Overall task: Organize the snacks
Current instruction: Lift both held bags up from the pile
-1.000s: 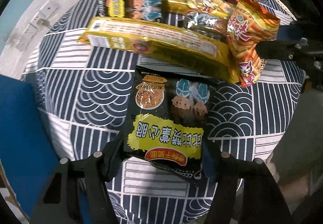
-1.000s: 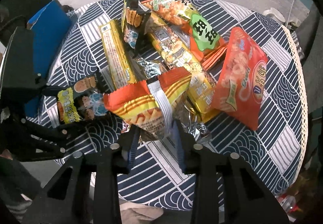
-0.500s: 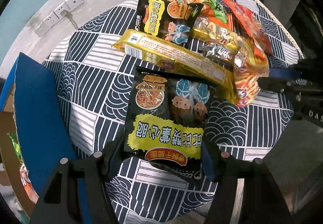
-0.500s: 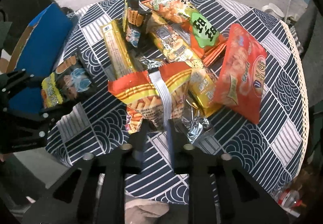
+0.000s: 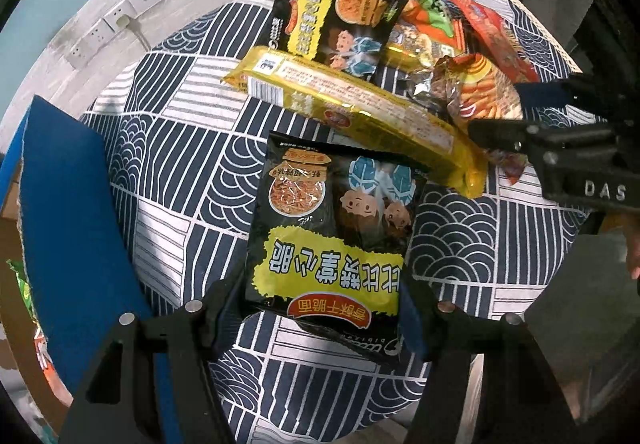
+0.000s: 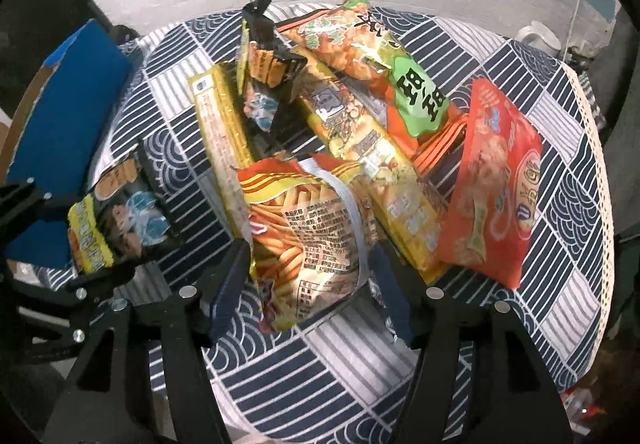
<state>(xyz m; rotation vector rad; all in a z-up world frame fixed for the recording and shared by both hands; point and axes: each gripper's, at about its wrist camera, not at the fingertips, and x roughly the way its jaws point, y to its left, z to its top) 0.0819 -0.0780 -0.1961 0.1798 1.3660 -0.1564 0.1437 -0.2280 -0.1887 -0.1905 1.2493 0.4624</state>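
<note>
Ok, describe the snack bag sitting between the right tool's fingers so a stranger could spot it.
On the blue-and-white patterned tablecloth, find the snack pile's near edge. The bag of stick snacks sits there between the right tool, whose fingers just opened. Only it shows a silver back seam and red-and-yellow stripes.

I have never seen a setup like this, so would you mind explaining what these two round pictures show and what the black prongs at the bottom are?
No robot arm is here: a person holds a two-finger gripper in each hand, and a fisheye camera on each looks along its fingers, hence the round pictures.

In the left wrist view, the left gripper is closed on a black noodle-snack packet, held above a patterned tablecloth. The right gripper enters from the side.

In the right wrist view, the right gripper has just been opening; an orange-striped stick-snack bag sits between its fingers, no longer pinched. Behind lies a pile: a long yellow packet, a second black packet, a green-labelled bag and a red bag. A blue box flap stands at the table's edge.
</note>
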